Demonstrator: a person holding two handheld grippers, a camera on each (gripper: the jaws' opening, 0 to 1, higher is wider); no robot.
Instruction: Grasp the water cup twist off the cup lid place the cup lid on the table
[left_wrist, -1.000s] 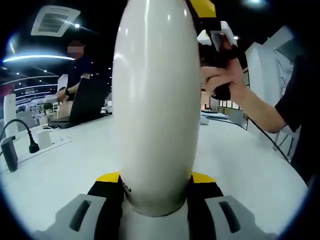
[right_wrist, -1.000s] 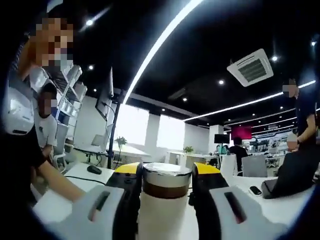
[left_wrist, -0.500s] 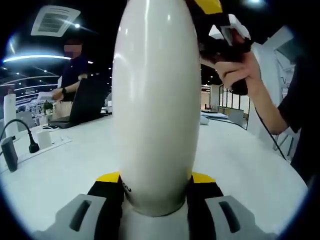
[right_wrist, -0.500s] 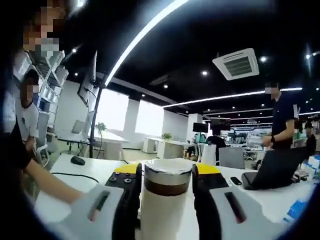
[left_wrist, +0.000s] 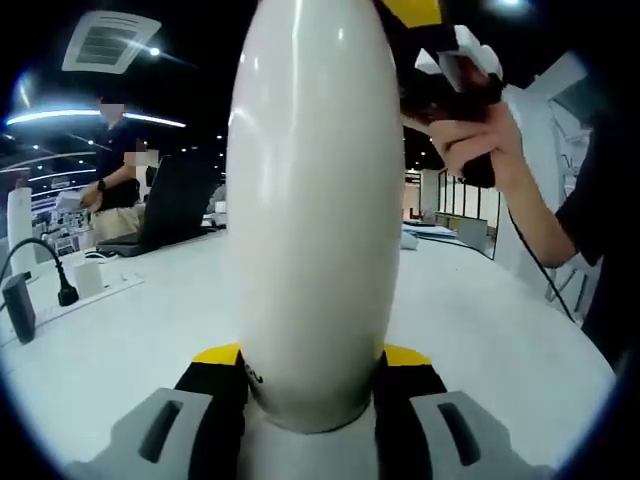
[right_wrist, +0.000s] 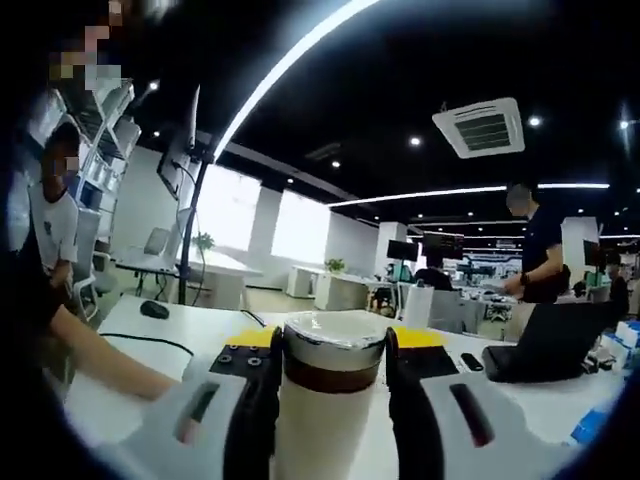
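Observation:
The white water cup (left_wrist: 310, 200) stands tall and close in the left gripper view. My left gripper (left_wrist: 312, 360) is shut on its lower body, yellow-tipped jaws on either side. At the cup's top right, a person's hand (left_wrist: 480, 140) holds my right gripper (left_wrist: 430, 60). In the right gripper view the cup lid (right_wrist: 334, 358), with a silver rim over a brown band, sits between the jaws of my right gripper (right_wrist: 334, 345), which is shut on it. The white cup body (right_wrist: 318, 430) runs down below the lid.
A white table (left_wrist: 120, 330) lies below, with a laptop (left_wrist: 175, 205) and a black plug with cable (left_wrist: 20, 305) at the left. A person (left_wrist: 115, 170) stands behind the laptop. The right gripper view shows a mouse (right_wrist: 153, 309), a phone (right_wrist: 472, 362) and a forearm (right_wrist: 100, 355).
The hand with the right gripper has risen and turned a little at the cup's top, so the right gripper view has shifted. The person at the back has stepped left. The cup stays still.

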